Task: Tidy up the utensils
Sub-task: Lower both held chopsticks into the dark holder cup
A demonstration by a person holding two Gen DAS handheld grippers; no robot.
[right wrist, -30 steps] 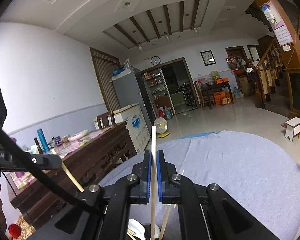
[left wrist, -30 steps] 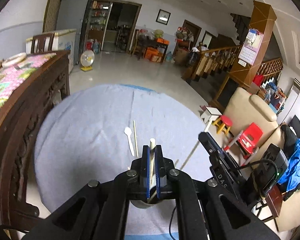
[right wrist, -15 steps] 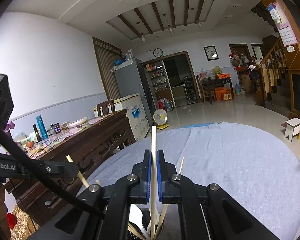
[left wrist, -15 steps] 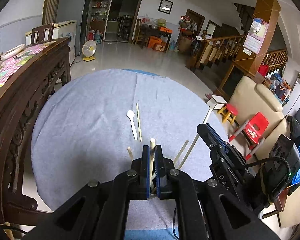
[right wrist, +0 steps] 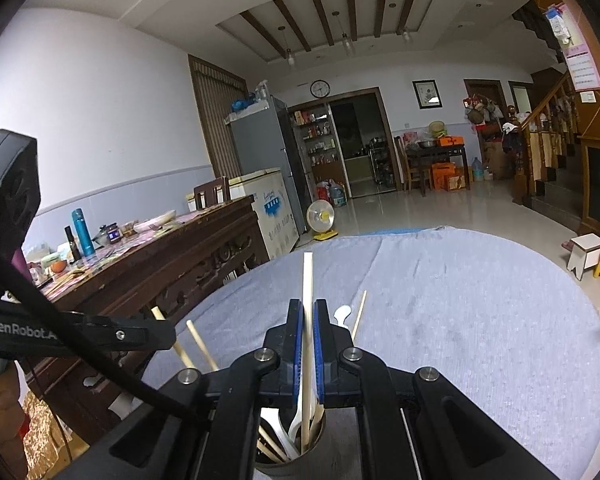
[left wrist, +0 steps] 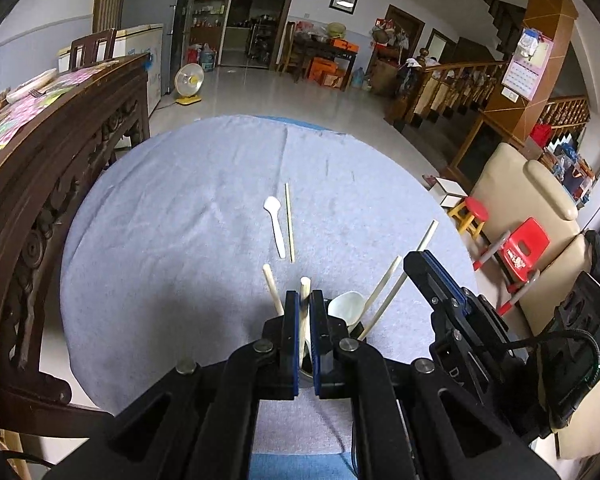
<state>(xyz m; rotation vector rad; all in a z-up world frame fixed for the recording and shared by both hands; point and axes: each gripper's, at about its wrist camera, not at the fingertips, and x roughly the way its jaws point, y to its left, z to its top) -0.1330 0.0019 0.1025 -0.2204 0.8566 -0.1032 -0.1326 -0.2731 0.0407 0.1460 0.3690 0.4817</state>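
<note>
Both grippers are working over a utensil cup (right wrist: 296, 454) on the gray-clothed round table (left wrist: 172, 208). L gripper (left wrist: 305, 300) is pinching one chopstick (left wrist: 304, 312); R gripper (right wrist: 308, 320) is clamping another chopstick (right wrist: 307, 280) w/ its lower end inside the cup. A white spoon (left wrist: 275, 226) & a thin chopstick (left wrist: 289, 222) are lying side by side farther out on the cloth.

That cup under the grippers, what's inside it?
The cup holds wooden chopsticks and white plastic spoons. Its bottom and the exact count are hidden by the gripper.
</note>
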